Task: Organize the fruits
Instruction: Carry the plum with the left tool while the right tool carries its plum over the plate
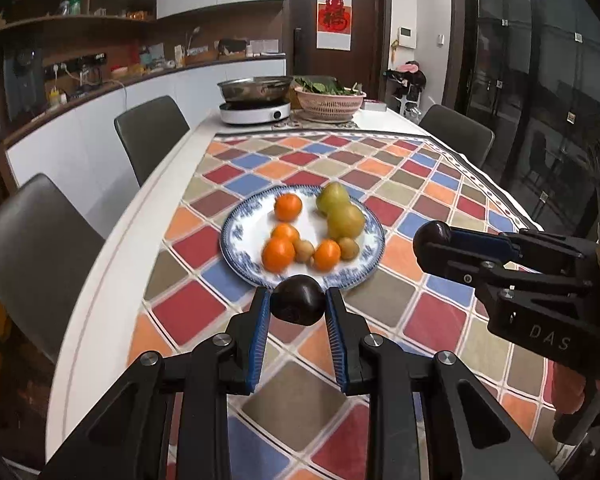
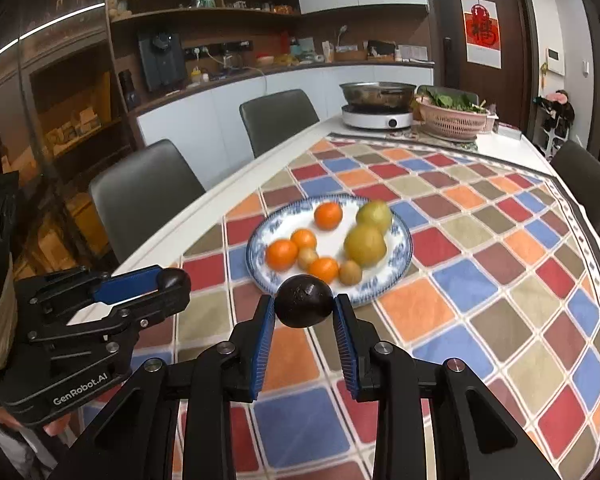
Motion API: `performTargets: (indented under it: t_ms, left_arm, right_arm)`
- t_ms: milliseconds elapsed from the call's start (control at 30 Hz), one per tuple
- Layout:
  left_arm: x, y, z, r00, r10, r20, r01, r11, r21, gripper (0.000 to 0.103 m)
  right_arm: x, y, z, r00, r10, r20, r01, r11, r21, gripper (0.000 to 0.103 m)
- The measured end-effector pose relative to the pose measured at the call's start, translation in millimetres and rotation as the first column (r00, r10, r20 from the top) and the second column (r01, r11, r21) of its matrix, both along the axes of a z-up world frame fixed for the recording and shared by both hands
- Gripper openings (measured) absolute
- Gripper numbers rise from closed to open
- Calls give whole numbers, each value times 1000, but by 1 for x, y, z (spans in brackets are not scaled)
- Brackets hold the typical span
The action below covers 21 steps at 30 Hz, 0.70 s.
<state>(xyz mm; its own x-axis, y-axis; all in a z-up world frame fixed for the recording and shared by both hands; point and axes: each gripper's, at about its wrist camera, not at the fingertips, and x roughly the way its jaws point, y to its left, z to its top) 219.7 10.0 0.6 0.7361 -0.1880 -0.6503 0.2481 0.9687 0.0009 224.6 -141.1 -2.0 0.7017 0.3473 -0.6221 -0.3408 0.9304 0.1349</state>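
Left tool (image 1: 298,300) pinches a dark purple fruit (image 1: 298,299) just short of the blue-rimmed plate (image 1: 236,229), "DAS" showing opposite, while right tool (image 2: 304,307) grips another dark fruit (image 2: 305,301), "GenRobot.AI" beside it: best lower both into bare plate gaps, gently.

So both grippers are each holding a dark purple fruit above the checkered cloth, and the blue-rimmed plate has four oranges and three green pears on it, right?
Not quite: the blue-rimmed plate holds two green pears, not three. The left wrist view shows this, with the four oranges beside them. The rest stands: the left gripper and right gripper each hold a dark purple fruit above the checkered cloth.
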Motion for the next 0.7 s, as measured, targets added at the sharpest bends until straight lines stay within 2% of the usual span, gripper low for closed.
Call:
performTargets:
  t_ms: [167, 367, 533, 700]
  left_arm:
    - [20, 5, 12, 999, -12, 33, 11, 1000, 27, 28]
    - [53, 11, 15, 999, -31, 35, 30, 998, 46, 28]
    - [85, 14, 8, 999, -34, 3, 34, 999, 32, 28]
    - [122, 13, -12, 998, -27, -53, 29, 999, 37, 28]
  right_arm:
    - [18, 9, 10, 1000, 4, 15, -4, 1000, -15, 31]
    - [49, 18, 17, 1000, 11, 19, -10, 999, -43, 31]
    - [79, 25, 14, 1000, 23, 0, -23, 997, -72, 31]
    - [109, 28, 3, 999, 16, -31, -19, 995, -98, 31]
